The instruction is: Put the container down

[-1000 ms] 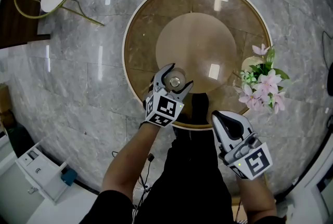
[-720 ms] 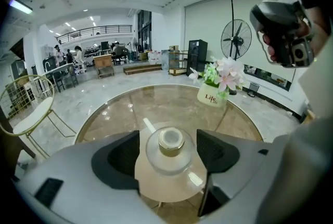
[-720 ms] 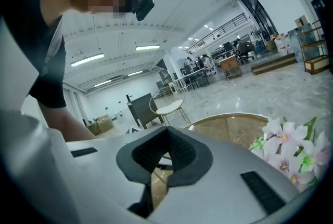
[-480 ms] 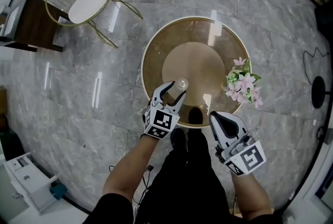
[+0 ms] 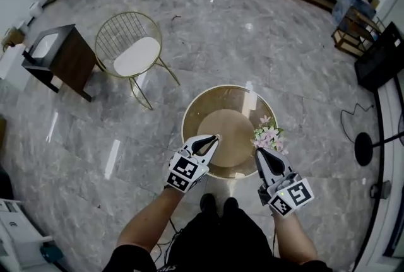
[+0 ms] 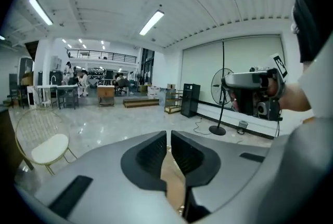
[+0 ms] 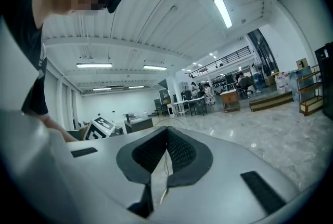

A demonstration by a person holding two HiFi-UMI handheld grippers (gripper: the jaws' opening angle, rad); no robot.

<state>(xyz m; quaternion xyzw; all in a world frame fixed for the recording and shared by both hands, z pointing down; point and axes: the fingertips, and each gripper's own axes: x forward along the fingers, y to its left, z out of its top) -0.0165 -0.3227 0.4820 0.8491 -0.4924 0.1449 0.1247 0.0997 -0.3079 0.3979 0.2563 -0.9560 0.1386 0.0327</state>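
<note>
Reaching over the near rim of the round glass tabletop [image 5: 208,106], the left hand-held gripper [image 5: 211,140] is held with its jaws nearly together, and nothing is gripped. The right hand-held gripper [image 5: 262,154] is seen fully closed and empty, just beside the pink flowers [image 5: 268,136]. The container cannot be made out in any view. A wire chair [image 5: 132,53] is seen well apart.
</note>
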